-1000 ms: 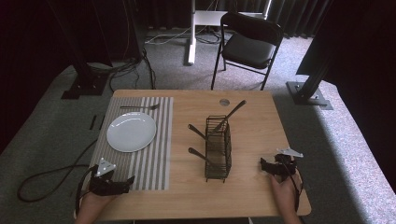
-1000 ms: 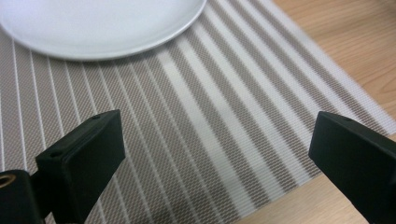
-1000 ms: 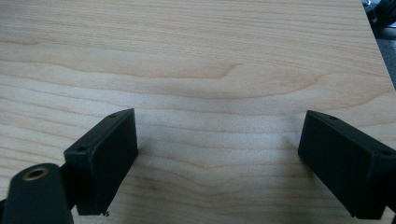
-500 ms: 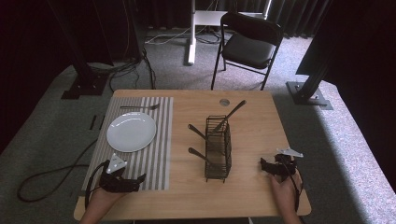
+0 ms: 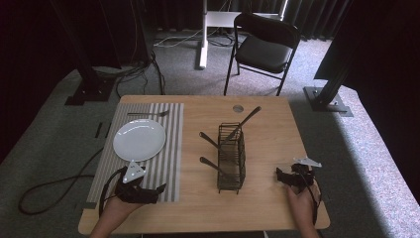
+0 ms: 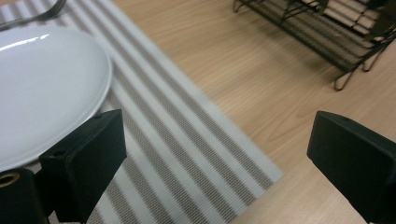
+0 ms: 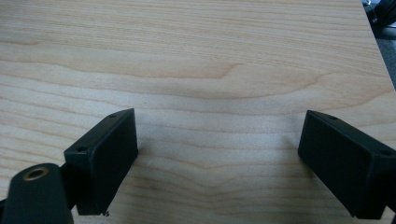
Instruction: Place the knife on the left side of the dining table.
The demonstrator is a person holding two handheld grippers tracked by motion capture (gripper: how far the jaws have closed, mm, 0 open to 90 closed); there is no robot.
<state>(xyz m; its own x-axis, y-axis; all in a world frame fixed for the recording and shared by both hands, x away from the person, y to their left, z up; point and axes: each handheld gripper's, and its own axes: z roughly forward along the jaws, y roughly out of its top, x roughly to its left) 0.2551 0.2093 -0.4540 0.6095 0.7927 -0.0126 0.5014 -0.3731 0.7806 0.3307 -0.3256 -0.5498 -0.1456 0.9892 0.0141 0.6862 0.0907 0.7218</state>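
The left gripper (image 5: pixel 157 190) rests at the near corner of the striped placemat (image 5: pixel 163 163), jaws spread wide and empty — the white plate (image 5: pixel 139 140) sits just at its 11 o'clock, the wire cutlery rack (image 5: pixel 231 157) near at 2 o'clock with bare wood between. The right gripper (image 5: pixel 280 176), jaws likewise released, lies beside the table's (image 5: pixel 267 124) right edge — open tabletop stretches toward 12 o'clock.

Black chair (image 5: pixel 266 45) on grey carpet (image 5: pixel 59 119)

Black folding chair (image 5: pixel 265 47) behind table (image 5: pixel 277 129), cables (image 5: pixel 143 74) on grey carpet (image 5: pixel 49 129)
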